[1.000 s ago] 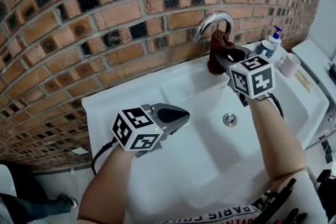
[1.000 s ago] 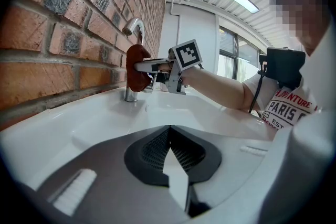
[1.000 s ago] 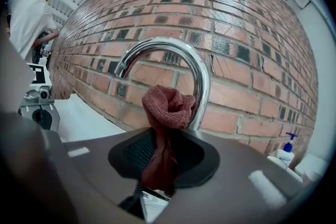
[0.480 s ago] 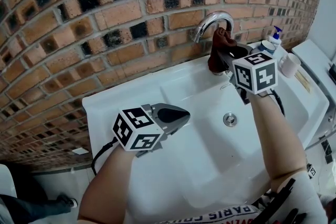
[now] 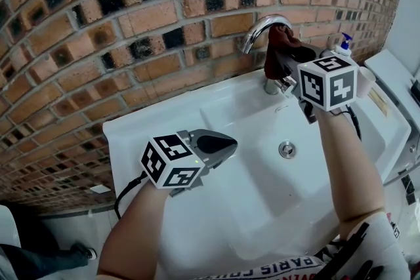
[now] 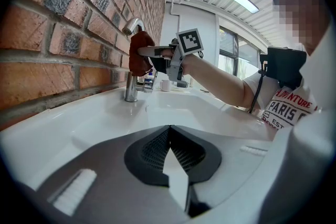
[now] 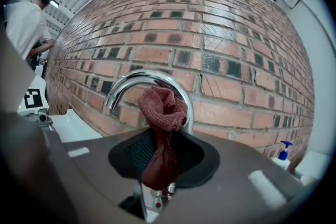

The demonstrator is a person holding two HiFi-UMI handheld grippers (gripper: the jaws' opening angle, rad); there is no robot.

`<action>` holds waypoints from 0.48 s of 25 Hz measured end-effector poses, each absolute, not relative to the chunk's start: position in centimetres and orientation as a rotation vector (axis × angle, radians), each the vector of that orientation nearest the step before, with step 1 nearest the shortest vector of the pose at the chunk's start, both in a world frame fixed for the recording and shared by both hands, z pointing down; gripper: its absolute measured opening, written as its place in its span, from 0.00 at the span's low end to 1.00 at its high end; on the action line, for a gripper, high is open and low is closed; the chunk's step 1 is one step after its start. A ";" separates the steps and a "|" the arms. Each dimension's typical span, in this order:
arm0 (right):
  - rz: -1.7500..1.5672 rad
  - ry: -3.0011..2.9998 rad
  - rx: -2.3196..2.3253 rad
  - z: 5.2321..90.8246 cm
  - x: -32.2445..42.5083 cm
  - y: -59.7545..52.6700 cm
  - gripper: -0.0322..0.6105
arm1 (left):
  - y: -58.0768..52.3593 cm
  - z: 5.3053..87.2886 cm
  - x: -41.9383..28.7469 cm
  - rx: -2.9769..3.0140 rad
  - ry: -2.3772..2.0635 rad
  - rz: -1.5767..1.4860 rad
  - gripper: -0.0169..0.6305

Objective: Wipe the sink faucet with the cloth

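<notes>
While the right tool [image 5: 283, 69] clamps the cloth [image 5: 278, 42] on the faucet [image 5: 258, 30] arch at one o'clock, wiping seems under way; next it likely must slide down the neck; left tool [image 5: 226, 144] sits closed, empty, at seven o'clock.

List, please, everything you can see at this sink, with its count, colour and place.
sink: one, white, in front of the person
brick wall: one, red-brown with dark bricks, behind the sink
faucet: one, chrome, at the sink's back rim
cloth: one, dark red, held at the faucet's arch
drain: one, metal, on the basin floor
pump bottle: one, white with blue pump, right of the faucet
mug: one, white, on the sink's ledge beyond the faucet
left gripper: one, grey, jaws together and empty, over the sink's left part
right gripper: one, grey, clamped on the cloth
</notes>
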State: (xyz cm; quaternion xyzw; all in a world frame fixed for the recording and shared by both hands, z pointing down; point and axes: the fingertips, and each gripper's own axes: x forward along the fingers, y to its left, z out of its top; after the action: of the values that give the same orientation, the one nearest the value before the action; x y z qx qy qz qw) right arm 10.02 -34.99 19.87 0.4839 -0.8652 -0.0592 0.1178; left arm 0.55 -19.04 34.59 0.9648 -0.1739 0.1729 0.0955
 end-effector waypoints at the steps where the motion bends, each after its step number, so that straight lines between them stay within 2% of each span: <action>1: -0.177 -2.534 1.415 19.7 9.9 -34.9 0.20 | -19.0 34.6 0.6 2.859 -0.515 0.513 0.03; 12: -0.252 -2.612 1.296 18.6 6.0 -32.5 0.20 | -19.0 34.6 0.6 2.861 -0.514 0.512 0.03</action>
State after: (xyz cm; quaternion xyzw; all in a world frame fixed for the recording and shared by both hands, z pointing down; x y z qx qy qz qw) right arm 5.96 -32.53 18.56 0.4404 -0.8873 -0.0855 0.1072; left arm 0.61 -19.03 34.61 0.9649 -0.1734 0.1726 0.0950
